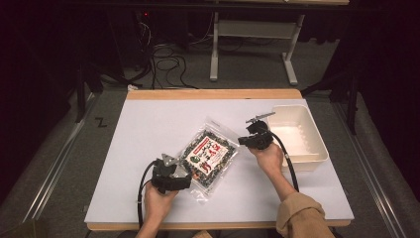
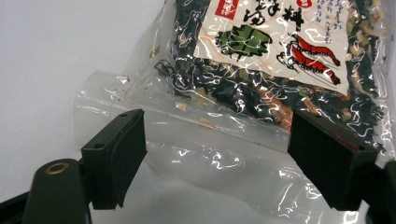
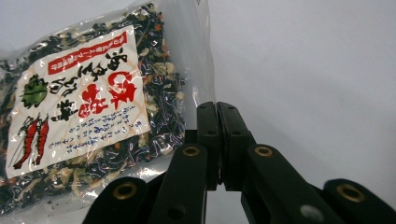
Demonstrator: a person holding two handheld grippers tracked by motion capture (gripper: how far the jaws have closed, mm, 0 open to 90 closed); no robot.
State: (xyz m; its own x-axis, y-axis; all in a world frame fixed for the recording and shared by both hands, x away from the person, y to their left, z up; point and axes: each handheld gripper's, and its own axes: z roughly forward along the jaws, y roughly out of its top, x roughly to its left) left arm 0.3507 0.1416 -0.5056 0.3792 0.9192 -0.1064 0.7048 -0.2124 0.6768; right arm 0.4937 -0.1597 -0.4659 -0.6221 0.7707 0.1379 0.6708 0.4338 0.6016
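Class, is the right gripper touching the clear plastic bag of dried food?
Apart. In the right gripper view, the right gripper, jaws shut, sits beside the clear plastic bag of dried food, white table between.

The one thing I can see carrying print is the clear bag of dried mix lying on the bench. Its white label has a red banner along one edge with small white characters too fine for me to read. Below it run large red and black East Asian characters, which I cannot make out with certainty. The label also shows a green leaf picture and two red shrimp drawings.
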